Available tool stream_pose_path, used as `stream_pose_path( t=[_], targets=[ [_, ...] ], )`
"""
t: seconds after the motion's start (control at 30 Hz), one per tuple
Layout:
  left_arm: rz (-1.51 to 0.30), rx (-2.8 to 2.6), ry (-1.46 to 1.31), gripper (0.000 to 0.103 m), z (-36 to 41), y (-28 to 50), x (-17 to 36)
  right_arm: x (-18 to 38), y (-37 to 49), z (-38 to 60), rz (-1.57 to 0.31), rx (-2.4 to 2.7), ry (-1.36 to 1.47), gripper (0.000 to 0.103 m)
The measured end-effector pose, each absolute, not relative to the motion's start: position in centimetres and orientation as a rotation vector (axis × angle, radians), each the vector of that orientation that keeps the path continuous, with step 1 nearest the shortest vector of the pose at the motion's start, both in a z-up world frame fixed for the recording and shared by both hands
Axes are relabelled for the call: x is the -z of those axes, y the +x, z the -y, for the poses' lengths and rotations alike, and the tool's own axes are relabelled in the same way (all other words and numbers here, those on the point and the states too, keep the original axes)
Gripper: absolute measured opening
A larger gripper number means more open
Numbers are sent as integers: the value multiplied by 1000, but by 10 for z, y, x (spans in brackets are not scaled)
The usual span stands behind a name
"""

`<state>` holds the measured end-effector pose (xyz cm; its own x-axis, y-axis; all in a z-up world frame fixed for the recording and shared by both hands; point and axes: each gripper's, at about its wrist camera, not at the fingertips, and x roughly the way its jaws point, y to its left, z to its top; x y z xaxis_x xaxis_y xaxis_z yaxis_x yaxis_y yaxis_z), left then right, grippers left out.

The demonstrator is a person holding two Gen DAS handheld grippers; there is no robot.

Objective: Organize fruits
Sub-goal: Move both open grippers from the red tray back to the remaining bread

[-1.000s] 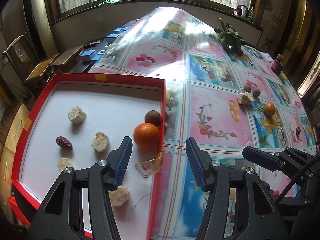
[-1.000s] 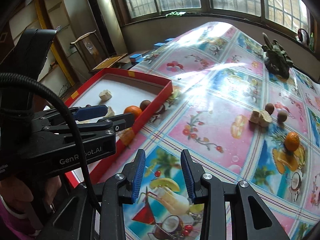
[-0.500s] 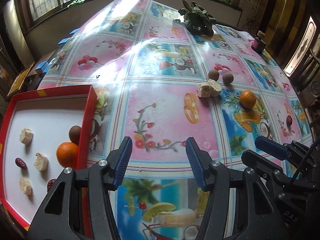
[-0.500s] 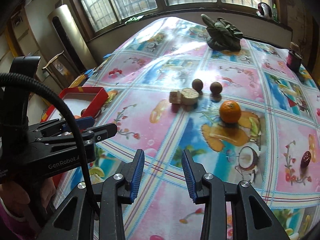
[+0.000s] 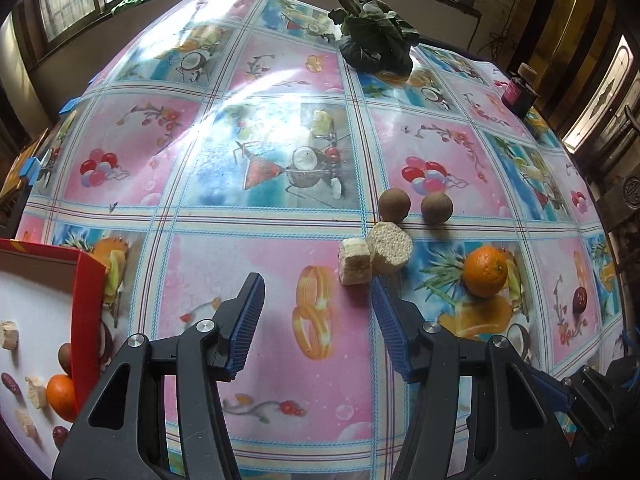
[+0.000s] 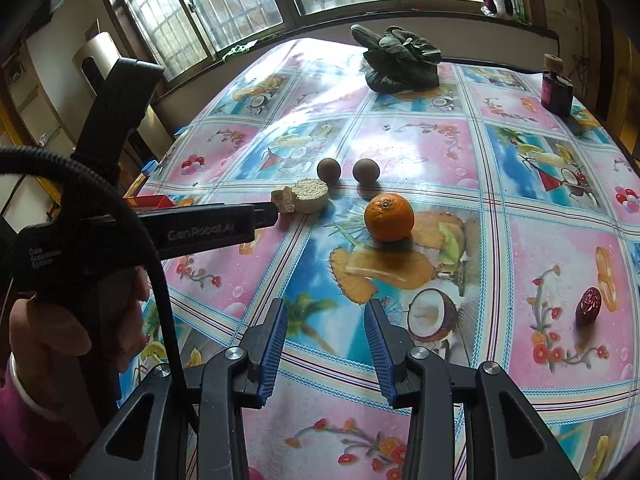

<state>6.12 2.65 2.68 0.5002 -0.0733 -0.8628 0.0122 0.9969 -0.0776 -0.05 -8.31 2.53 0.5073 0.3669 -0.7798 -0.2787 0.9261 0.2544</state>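
The table carries a red tray, orange, and leafy greens.

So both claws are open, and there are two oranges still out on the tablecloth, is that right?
Not quite: only one orange is out on the tablecloth, as the right wrist view shows. The other orange sits in the red tray. Left claw and right claw are both open.

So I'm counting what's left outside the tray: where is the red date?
The red date lies alone on the tablecloth at the far right of both views, right of the orange.

Glossy plastic tablecloth; dimpled orange; rough crumbly pale chunks; ribbed blue pads.
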Motion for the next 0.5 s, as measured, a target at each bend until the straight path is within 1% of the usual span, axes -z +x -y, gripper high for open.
stream_pose_path(
  t=[0.2,0.5],
  targets=[
    [-1057,37,-69,56,-28,75,-20,-26,2,79,-963,-420,95,39],
    [-1061,-42,-111,56,-63,74,-21,-24,4,74,-973,-437,85,40]
  ],
)
